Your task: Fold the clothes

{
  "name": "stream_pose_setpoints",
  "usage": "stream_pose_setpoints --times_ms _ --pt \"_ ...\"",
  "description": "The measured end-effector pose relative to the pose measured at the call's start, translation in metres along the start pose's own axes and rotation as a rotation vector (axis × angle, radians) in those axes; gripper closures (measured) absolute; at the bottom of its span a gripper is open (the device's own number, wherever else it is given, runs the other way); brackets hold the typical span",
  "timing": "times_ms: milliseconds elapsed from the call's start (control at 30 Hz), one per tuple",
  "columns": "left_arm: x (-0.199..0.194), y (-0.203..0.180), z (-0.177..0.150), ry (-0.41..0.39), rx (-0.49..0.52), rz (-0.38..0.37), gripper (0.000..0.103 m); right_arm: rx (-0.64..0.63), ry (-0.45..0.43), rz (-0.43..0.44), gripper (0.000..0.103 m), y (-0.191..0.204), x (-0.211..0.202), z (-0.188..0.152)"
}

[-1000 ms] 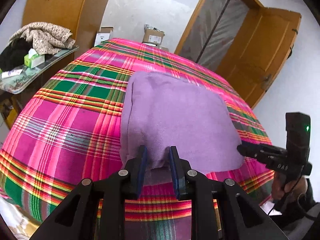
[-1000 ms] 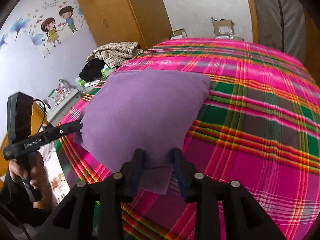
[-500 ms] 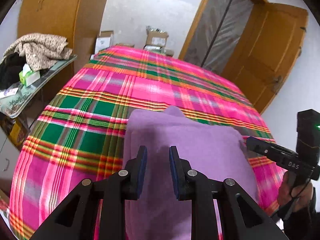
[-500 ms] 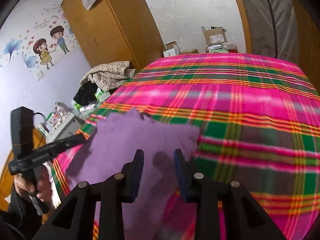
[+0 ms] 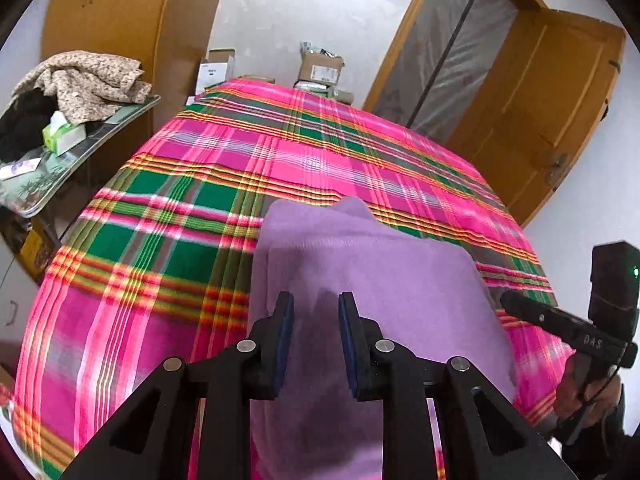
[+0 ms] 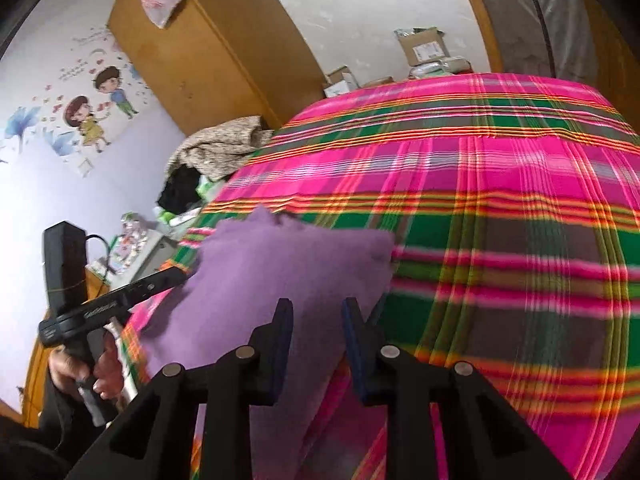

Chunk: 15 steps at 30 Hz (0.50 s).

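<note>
Seeing my left gripper (image 5: 312, 312) and right gripper (image 6: 316, 316), jaws spread, pinching nothing; purple garment (image 5: 372, 292) on bed (image 5: 168, 240) directly beneath both, equally near.

The purple cloth (image 5: 372, 280), flat and wide on the bed (image 5: 160, 208) a second ago, is now folded toward the near edge. Both grippers, left (image 5: 316, 320) and right (image 6: 318, 320), are now pulled back, jaws empty.
</note>
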<state>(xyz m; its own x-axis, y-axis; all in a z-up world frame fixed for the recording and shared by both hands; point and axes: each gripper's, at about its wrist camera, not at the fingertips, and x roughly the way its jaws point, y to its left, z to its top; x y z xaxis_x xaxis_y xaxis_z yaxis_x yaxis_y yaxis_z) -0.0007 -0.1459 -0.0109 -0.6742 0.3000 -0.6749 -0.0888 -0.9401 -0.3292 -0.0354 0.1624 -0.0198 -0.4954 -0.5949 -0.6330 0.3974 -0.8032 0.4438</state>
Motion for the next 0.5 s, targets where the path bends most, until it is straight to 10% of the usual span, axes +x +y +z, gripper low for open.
stream_pose_setpoints --times_ms 500 --pt "-0.021 -0.004 -0.052 -0.015 0.002 -0.008 0.079 -0.137 0.03 -0.014 0.075 0.034 -0.018 -0.044"
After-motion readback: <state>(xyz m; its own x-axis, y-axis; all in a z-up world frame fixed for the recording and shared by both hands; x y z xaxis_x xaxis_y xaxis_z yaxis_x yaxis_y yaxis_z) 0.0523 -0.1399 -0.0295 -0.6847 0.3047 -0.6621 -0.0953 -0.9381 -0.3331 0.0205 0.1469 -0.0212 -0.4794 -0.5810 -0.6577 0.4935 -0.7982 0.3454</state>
